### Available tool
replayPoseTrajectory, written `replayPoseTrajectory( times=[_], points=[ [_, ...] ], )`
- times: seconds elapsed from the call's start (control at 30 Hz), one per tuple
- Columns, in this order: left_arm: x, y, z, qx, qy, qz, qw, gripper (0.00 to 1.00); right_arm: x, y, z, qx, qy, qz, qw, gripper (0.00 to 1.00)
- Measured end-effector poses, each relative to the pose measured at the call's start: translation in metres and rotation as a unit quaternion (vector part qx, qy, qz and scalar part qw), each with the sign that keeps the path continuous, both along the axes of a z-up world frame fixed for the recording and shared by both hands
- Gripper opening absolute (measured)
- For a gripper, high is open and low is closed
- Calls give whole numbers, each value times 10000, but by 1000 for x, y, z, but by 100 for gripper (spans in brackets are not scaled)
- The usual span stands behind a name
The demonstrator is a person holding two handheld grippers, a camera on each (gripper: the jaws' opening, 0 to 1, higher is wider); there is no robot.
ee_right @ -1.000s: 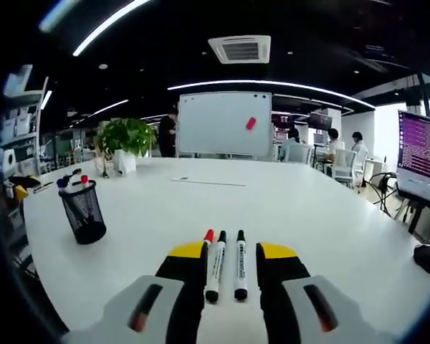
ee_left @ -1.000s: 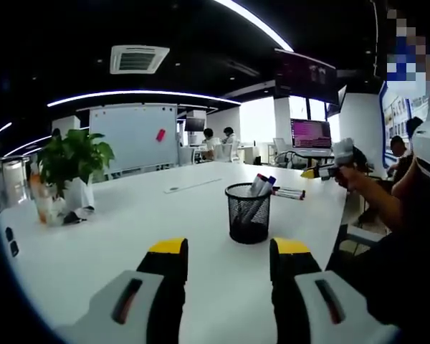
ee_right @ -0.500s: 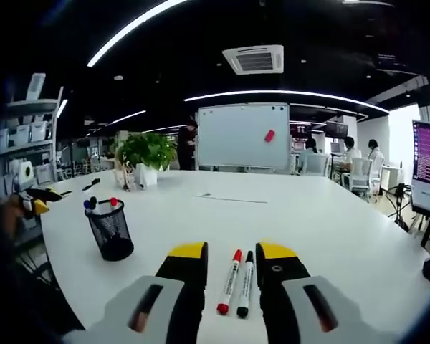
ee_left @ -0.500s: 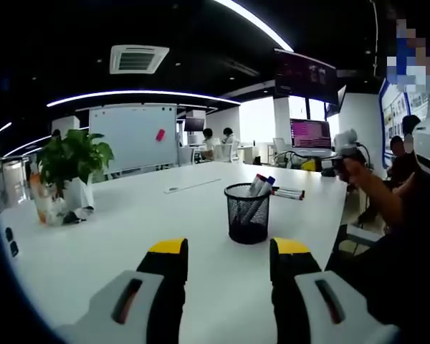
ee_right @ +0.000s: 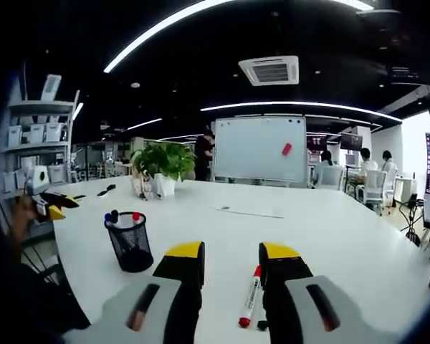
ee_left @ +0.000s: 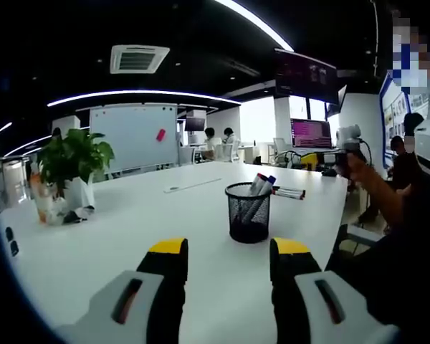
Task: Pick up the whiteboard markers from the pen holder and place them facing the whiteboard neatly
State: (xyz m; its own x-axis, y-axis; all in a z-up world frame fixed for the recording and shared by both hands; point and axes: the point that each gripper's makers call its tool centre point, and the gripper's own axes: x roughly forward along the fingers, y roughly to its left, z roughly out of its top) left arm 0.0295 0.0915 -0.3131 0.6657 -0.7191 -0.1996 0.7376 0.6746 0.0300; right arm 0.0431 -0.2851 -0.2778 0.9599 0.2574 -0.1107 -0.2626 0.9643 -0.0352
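A black mesh pen holder (ee_left: 248,213) stands on the white table (ee_left: 129,236), with several markers (ee_left: 261,184) sticking out of it. Just beyond it two markers (ee_left: 290,193) lie side by side on the table. My left gripper (ee_left: 230,247) is open and empty, short of the holder. In the right gripper view, my right gripper (ee_right: 233,251) is open and empty above a red-capped marker (ee_right: 249,304) and a black one beside it. The pen holder (ee_right: 131,241) is to its left. The whiteboard (ee_right: 260,148) stands past the table's far end.
A potted plant (ee_left: 72,161) stands on the table's left side, also seen as the plant (ee_right: 161,161) near the whiteboard. A thin strip (ee_right: 247,211) lies mid-table. A person's hand holds the right gripper (ee_left: 347,136) aloft. People sit at desks behind; shelves (ee_right: 36,132) stand at left.
The right gripper has risen and drawn back from the two laid markers, which now sit lower between its jaws. The left gripper has not moved.
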Motion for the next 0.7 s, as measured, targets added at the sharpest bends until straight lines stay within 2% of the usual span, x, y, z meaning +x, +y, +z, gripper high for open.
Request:
replayPoseTrajectory(
  times=[0.13, 0.3, 0.47, 0.7],
  points=[
    [0, -1, -1, 0, 10, -12, 10000, 47, 2, 7, 2, 85, -19, 124, 9999, 33],
    [0, -1, -1, -1, 1, -8, 10000, 47, 5, 25, -5, 193, 43, 355, 9992, 35],
    [0, 1, -1, -7, 3, 8, 10000, 47, 7, 43, 0, 184, 20, 587, 9981, 35],
    [0, 1, -1, -11, 5, 1, 10000, 47, 11, 56, 8, 148, -34, 734, 9972, 35]
  ],
)
